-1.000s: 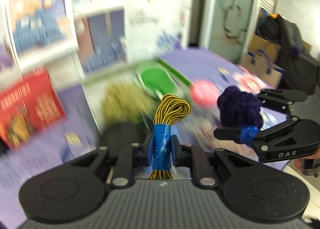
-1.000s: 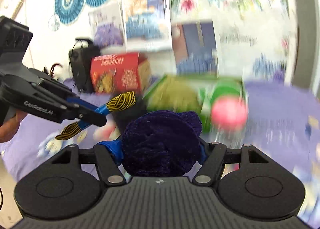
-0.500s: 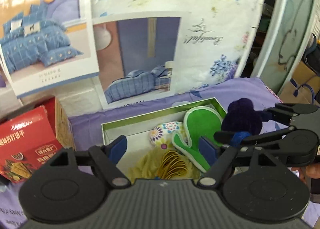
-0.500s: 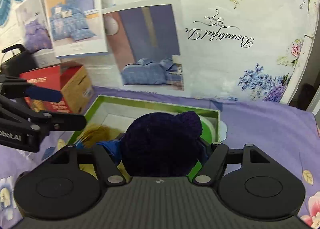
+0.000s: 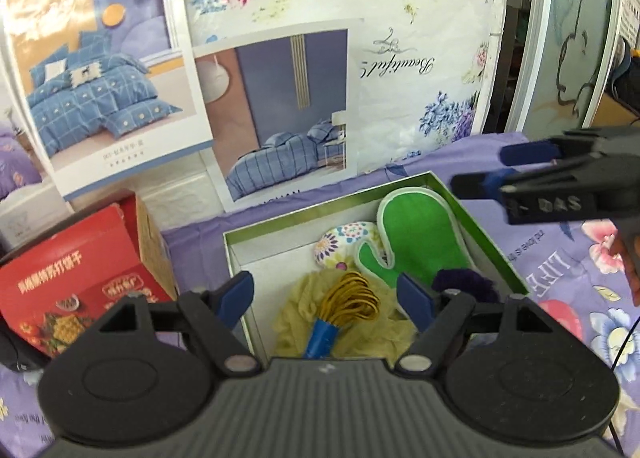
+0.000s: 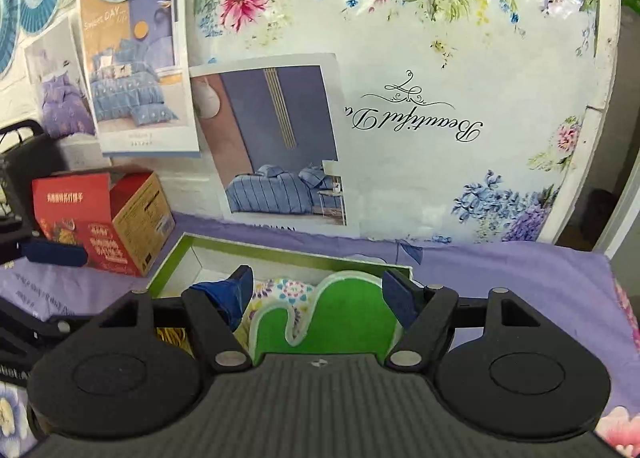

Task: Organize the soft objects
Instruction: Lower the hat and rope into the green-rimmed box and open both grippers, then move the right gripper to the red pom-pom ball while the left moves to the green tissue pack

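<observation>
From the left wrist view, the left gripper hangs over the near end of the green-rimmed box, fingers spread wide with nothing between them. Inside the box, the yellow-black cord bundle with its blue band lies on a pale yellow mesh puff at the near left. The green mitt fills the right side along the right wall, a flowered cushion sits just beyond the puff, and the dark purple knitted piece rests in the near right corner, partly hidden by the right finger. The far left floor of the box is bare white. A red carton stands just left of the box on the purple cloth. The right gripper hovers above the box's right wall, its fingers apart and empty.

From the right wrist view, the right gripper is parted wide over the mitt, holding nothing. The box's far rim runs across just beyond the fingertips; open purple cloth spreads to the right. The carton stands left of the box.
</observation>
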`<state>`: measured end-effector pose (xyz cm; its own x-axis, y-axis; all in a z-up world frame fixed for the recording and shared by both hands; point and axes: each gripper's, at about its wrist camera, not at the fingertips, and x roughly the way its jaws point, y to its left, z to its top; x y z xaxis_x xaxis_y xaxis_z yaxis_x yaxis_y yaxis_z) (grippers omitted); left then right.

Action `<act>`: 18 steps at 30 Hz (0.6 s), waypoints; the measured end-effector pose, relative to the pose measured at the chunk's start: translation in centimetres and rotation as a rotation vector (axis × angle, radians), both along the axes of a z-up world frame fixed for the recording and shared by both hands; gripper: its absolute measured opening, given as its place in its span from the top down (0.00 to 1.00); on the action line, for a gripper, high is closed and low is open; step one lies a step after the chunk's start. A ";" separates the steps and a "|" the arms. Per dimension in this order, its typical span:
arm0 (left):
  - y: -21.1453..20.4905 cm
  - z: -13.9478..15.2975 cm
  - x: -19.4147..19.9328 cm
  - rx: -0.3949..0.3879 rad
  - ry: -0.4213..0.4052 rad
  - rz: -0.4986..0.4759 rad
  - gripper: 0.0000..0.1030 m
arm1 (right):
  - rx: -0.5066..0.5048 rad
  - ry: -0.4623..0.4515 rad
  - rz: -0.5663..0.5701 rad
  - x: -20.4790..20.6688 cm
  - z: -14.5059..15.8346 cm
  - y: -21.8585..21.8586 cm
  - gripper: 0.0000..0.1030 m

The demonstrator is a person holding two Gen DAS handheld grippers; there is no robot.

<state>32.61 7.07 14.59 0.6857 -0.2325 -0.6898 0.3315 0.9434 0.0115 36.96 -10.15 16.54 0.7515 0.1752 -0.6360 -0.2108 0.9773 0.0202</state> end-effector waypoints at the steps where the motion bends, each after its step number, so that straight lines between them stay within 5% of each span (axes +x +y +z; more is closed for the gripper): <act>1: 0.0 0.3 -0.7 -0.005 -0.009 0.006 0.23 | -0.008 -0.018 0.005 -1.1 0.4 -0.3 0.45; 10: 1.6 2.7 -10.6 -0.102 -0.077 0.030 0.18 | -0.048 -0.219 -0.063 -15.7 3.0 -5.0 0.44; 13: 1.3 1.2 -14.4 -0.075 -0.076 0.059 0.04 | -0.050 -0.205 -0.089 -20.2 0.9 -6.4 0.44; 18: -0.3 -4.4 -19.6 -0.013 -0.022 0.101 0.04 | -0.076 -0.178 -0.215 -26.0 -4.5 -7.2 0.44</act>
<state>13.01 6.72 10.17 0.7208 -0.1703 -0.6719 0.2344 0.9721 0.0051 10.95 -17.36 12.04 0.8674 -0.0438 -0.4957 0.0082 0.9972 -0.0737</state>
